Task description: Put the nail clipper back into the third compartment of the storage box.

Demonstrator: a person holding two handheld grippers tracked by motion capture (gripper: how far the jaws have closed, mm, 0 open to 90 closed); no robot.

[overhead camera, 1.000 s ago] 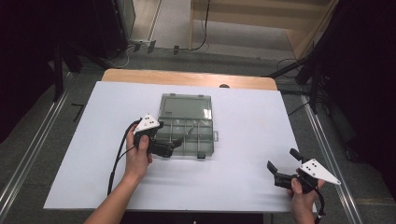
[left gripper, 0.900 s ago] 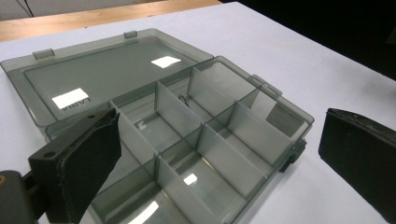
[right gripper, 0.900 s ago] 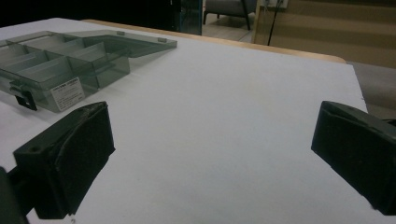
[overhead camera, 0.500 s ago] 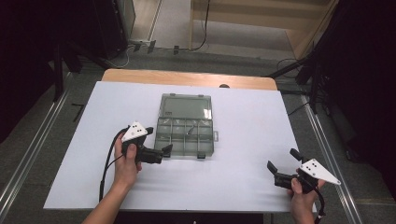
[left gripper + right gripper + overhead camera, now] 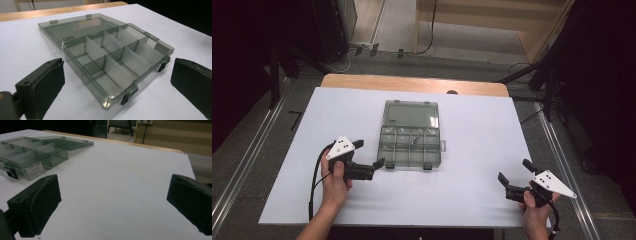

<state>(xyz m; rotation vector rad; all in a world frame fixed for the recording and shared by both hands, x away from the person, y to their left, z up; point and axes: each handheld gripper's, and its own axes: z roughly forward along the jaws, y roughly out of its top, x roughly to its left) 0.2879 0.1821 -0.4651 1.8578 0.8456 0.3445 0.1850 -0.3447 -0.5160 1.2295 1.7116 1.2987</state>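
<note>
A: Where's your box (image 5: pixel 412 135) right now?

B: Mid-tabletop (image 5: pixel 472 150), lid (image 5: pixel 411 114) thrown flat back on the far side, tray toward you. In the high view there's one small dark bit in a far-row compartment; I can't tell what it is. The other compartments look empty.

A: And your grippers?

B: Your left gripper (image 5: pixel 368 154) hovers just off the box's near-left corner, jaws wide apart, nothing between them. In the left gripper view the tray's corner and a black latch (image 5: pixel 128 95) sit between the jaws but ahead of them, not touching. Your right gripper (image 5: pixel 515 171) is well apart from the box, low at the near-right edge, jaws also spread and empty.

A: So which step are you on?

B: I'd judge you're lining up the left gripper on the box, not yet gripping.

A: Next move?

B: Probably ease forward so one jaw goes inside the near wall, one outside, then close. Steady it; it could skid.
</note>
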